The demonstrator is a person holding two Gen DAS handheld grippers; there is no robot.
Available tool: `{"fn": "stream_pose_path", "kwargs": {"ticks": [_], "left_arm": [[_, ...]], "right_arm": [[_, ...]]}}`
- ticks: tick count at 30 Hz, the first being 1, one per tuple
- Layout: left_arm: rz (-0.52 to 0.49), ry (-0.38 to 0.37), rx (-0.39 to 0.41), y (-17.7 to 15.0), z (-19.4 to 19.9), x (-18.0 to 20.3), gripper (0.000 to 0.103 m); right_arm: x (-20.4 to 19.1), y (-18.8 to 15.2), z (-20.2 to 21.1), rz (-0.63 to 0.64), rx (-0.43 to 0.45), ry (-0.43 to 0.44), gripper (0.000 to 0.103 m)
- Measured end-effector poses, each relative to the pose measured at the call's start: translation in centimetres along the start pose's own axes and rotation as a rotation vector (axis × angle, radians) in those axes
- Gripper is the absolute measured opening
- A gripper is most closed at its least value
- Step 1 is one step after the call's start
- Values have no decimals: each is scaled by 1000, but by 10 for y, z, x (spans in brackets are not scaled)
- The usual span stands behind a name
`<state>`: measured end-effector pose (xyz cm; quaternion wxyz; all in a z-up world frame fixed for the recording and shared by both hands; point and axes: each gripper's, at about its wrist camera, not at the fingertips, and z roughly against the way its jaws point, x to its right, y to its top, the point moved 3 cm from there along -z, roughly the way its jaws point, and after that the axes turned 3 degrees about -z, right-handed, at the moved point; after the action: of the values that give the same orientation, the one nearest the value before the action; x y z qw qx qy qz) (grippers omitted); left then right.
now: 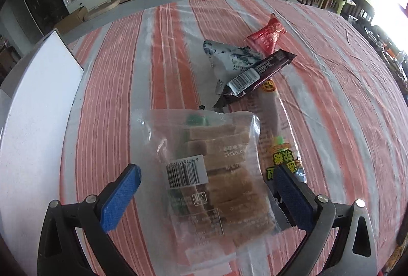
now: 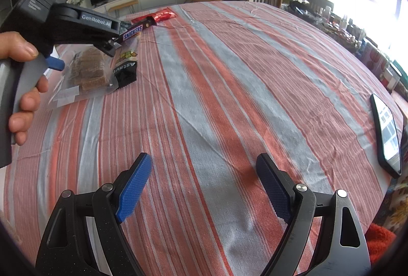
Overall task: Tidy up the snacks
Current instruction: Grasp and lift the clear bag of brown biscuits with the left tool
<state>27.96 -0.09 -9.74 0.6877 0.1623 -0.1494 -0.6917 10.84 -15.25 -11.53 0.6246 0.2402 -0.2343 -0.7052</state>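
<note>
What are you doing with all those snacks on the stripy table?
A person is tidying snacks with two hand-held grippers. The left gripper hangs open over a clear bag of brown biscuits, its pads either side, not squeezing it. Beyond lie a Snickers bar, a red packet and a white-and-blue wrapper. The right gripper is open over bare striped tablecloth, holding nothing. A phone lies at the table's edge.

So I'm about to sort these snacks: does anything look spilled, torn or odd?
Nothing spilled or visibly torn. The snacks just lie in a loose overlapping heap: the Snickers bar rests across a blue-white packet, beside the clear biscuit pack.
</note>
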Motion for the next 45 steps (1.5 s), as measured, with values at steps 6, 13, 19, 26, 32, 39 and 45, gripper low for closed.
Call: {"fn": "stream_pose_path", "kwargs": {"ticks": [6,13,19,26,32,39,45], "left_arm": [[25,-115,12,-26,13,-24,52],[-25,-127,-7,-104,59,-46,49],[43,-105,42,-142,67,-62,76],[37,-3,117,-140,47,-68,95],[33,20,167,-140,43,-73,103],[32,21,170,-141,44,-72,103],[32,21,170,-141,44,-72,103]], "right_arm": [[0,0,0,-1,0,0,87],[0,0,0,-1,0,0,87],[0,0,0,-2,0,-1,87],[0,0,0,-2,0,0,87],[0,0,0,-2,0,0,87],[0,0,-1,-2,0,1,87],[0,12,-2,11,-80,26,87]]}}
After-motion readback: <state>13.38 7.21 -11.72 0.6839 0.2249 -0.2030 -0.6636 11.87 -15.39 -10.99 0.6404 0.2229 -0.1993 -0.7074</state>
